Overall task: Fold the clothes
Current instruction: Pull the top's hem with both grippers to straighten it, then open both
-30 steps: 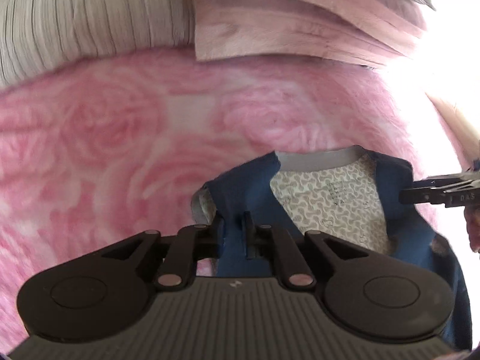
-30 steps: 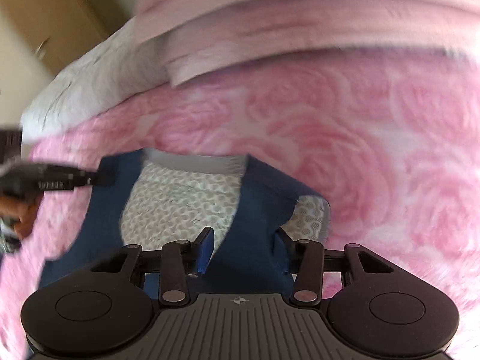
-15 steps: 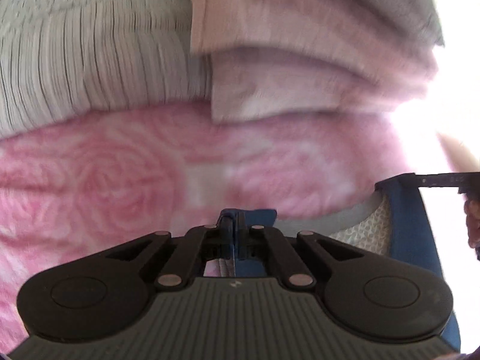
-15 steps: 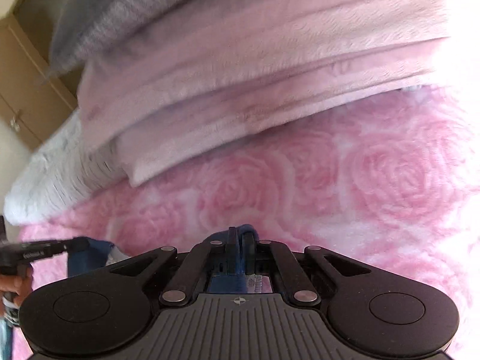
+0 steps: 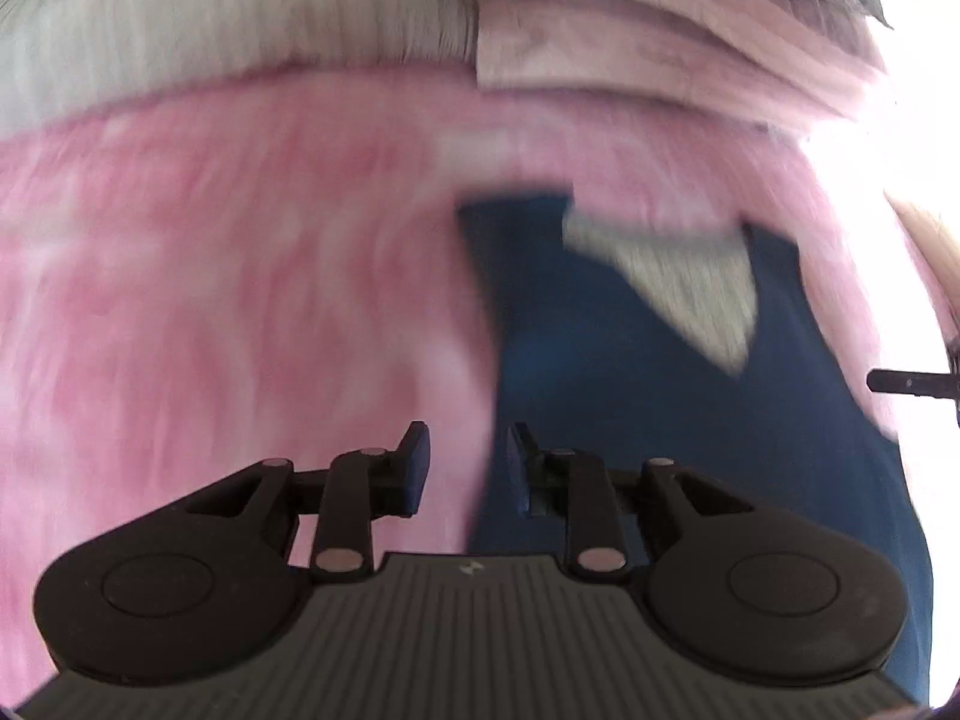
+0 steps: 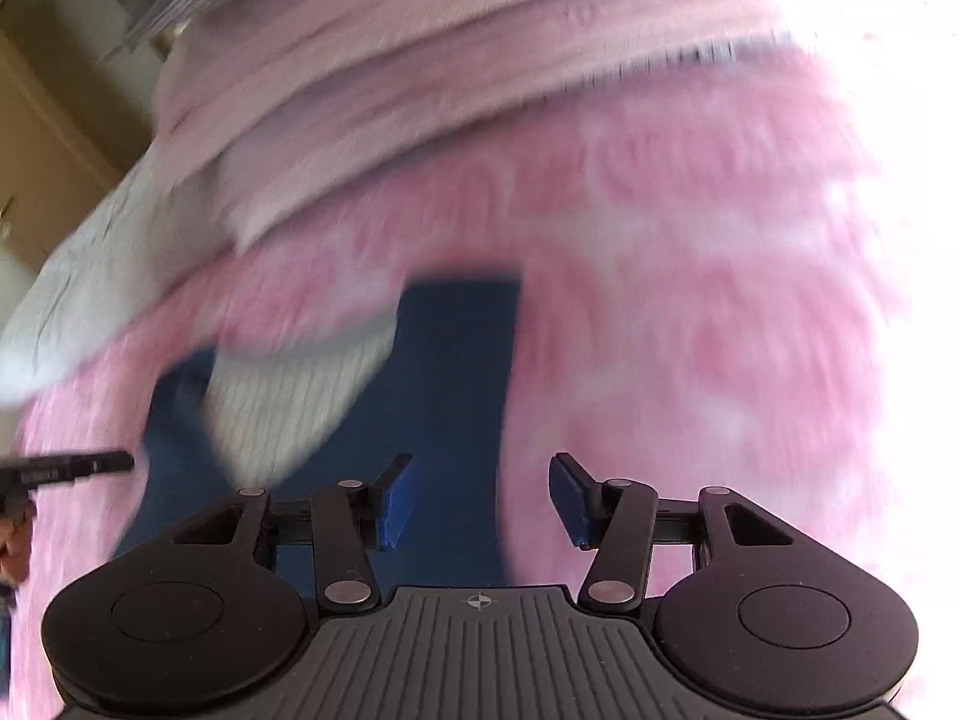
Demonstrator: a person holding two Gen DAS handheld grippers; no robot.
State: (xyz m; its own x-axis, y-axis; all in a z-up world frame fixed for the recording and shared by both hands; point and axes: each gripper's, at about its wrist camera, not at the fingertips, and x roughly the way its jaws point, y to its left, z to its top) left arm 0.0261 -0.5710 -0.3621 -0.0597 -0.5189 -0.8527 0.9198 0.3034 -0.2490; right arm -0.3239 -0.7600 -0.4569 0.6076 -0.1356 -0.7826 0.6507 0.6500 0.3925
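Observation:
A dark blue garment (image 5: 606, 372) with a pale patterned lining at its neck (image 5: 684, 282) lies flat on the pink rose-patterned blanket (image 5: 240, 276). My left gripper (image 5: 465, 471) is open and empty over the garment's left edge. In the right wrist view the same garment (image 6: 444, 372) lies ahead, and my right gripper (image 6: 480, 501) is open and empty over its right edge. Each gripper's fingertip shows at the edge of the other's view. Both views are blurred by motion.
A stack of folded pale pink cloth (image 5: 648, 30) lies at the far side of the blanket, also in the right wrist view (image 6: 480, 60). A grey striped cloth (image 5: 210, 18) lies beside it. Wooden cabinets (image 6: 42, 138) stand at the far left.
Both grippers were shut on the garment's edges and carried them forward. Now both have opened, let go and drawn back, and the blue garment lies folded over on the blanket.

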